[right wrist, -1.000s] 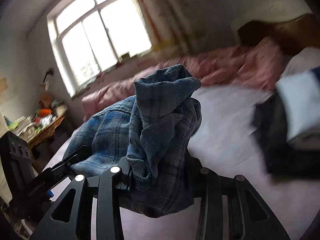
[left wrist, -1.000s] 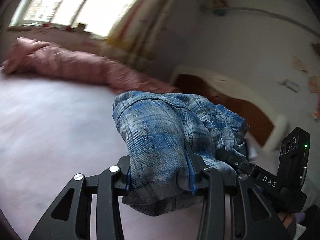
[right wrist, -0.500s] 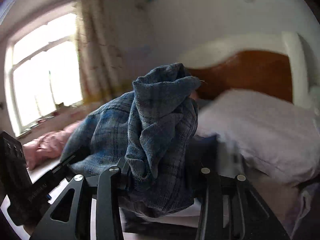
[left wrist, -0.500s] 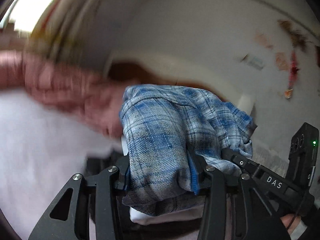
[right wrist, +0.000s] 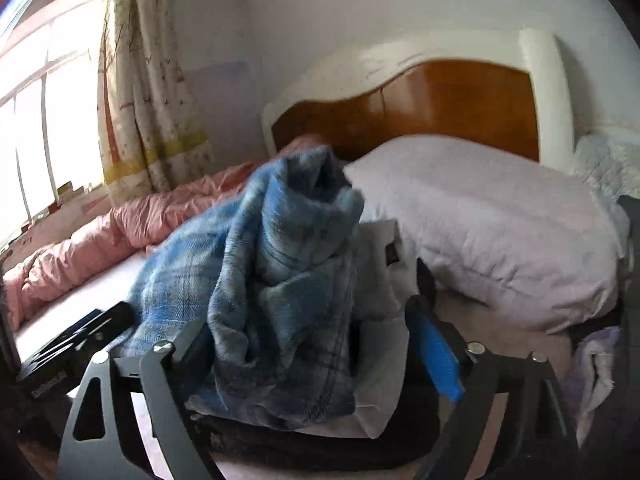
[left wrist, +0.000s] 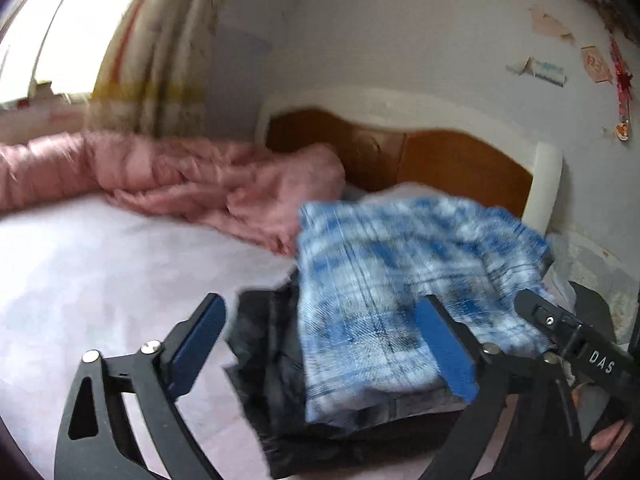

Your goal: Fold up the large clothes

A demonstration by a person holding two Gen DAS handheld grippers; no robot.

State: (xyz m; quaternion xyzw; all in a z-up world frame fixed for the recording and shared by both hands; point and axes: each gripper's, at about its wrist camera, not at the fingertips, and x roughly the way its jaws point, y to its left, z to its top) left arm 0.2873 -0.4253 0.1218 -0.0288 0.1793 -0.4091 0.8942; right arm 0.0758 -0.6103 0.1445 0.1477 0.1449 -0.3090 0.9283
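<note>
The folded blue plaid shirt (left wrist: 380,300) rests on a stack of dark clothes (left wrist: 272,360) near the head of the bed. My left gripper (left wrist: 320,312) straddles it with jaws opening wide. Its left pad (left wrist: 196,340) stands clear of the cloth and its right pad (left wrist: 444,352) sits at the shirt's edge. In the right wrist view the plaid shirt (right wrist: 272,288) bunches up over a white garment (right wrist: 380,320). My right gripper (right wrist: 308,324) is opening around it. Its blue right pad (right wrist: 438,356) is apart from the cloth, and the left finger is partly hidden by fabric.
A rumpled pink quilt (left wrist: 200,184) lies along the window side of the pale bed sheet (left wrist: 80,272). A large pale pillow (right wrist: 500,232) leans by the wooden headboard (right wrist: 440,104). A curtain (right wrist: 148,100) hangs by the window. More cloth (right wrist: 592,372) lies at the right edge.
Both grippers swung with the shirt from the window side toward the headboard. Their jaws, shut on the shirt before, now stand spread, and the shirt has dropped onto the clothes stack.
</note>
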